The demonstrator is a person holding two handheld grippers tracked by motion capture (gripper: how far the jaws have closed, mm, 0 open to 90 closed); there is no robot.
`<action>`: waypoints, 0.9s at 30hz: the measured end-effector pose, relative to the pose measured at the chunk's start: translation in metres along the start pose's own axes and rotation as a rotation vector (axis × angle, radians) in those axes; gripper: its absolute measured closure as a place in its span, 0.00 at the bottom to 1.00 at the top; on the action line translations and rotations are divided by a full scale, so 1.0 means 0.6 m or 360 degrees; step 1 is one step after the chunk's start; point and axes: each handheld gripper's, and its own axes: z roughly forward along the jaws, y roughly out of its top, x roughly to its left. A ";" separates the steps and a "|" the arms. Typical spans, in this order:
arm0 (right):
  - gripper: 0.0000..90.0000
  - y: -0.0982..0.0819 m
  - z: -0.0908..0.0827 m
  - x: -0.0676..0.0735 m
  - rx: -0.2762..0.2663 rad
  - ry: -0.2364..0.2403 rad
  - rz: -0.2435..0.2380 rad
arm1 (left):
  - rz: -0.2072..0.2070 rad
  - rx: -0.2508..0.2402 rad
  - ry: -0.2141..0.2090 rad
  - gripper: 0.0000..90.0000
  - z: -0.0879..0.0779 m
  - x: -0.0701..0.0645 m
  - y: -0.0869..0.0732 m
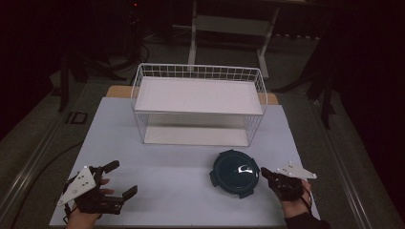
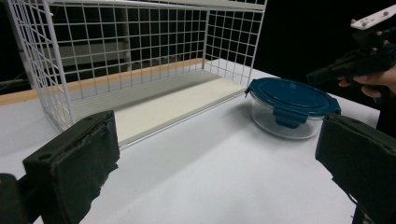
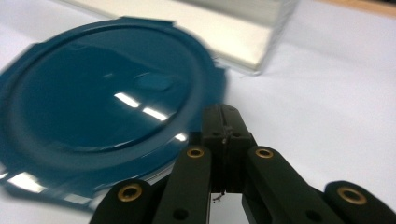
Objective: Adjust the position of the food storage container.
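A round glass container with a dark teal clip-on lid [image 1: 233, 172] [image 2: 290, 103] [image 3: 102, 107] stands on the white table [image 1: 172, 181], right of middle. My right gripper [image 1: 264, 173] [image 3: 225, 125] is shut with nothing between its jaws. Its tips sit at the lid's right rim; I cannot tell whether they touch. At the front left, my left gripper [image 1: 120, 179] [image 2: 219, 158] rests wide open, with only bare table between its pads [image 2: 77, 161]. It faces the container from a distance, and the right gripper [image 2: 329, 73] is seen beyond it.
A white wire rack [image 1: 198, 102] [image 2: 140, 60] with a top shelf and a lower board [image 3: 219, 28] stands at the back middle of the table, open toward me. Dark floor and a table frame [image 1: 229, 26] lie behind it.
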 end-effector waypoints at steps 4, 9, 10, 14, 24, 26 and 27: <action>1.00 0.005 0.016 -0.026 0.0016 -0.0051 0.0062 | -0.0001 -0.0001 -0.0006 0.00 0.000 0.000 0.000; 1.00 0.005 0.036 -0.028 0.0059 -0.0028 0.0056 | -0.0002 0.0002 -0.0010 0.00 0.001 0.000 -0.001; 1.00 0.006 0.039 -0.026 0.0060 -0.0016 0.0049 | -0.0002 0.0003 -0.0010 0.00 0.001 0.000 -0.001; 1.00 0.010 0.046 -0.019 0.0063 0.0008 0.0017 | 0.0001 0.0007 -0.0013 0.00 0.002 0.000 -0.001; 1.00 0.006 0.040 -0.011 0.0076 0.0061 0.0043 | 0.0004 0.0011 -0.0013 0.00 0.004 -0.002 -0.001; 1.00 0.006 0.039 -0.006 0.0083 0.0073 0.0042 | 0.0003 0.0013 -0.0014 0.00 0.005 -0.001 -0.001; 1.00 0.005 0.038 -0.003 0.0081 0.0089 0.0039 | 0.0003 0.0013 -0.0014 0.00 0.005 -0.002 -0.001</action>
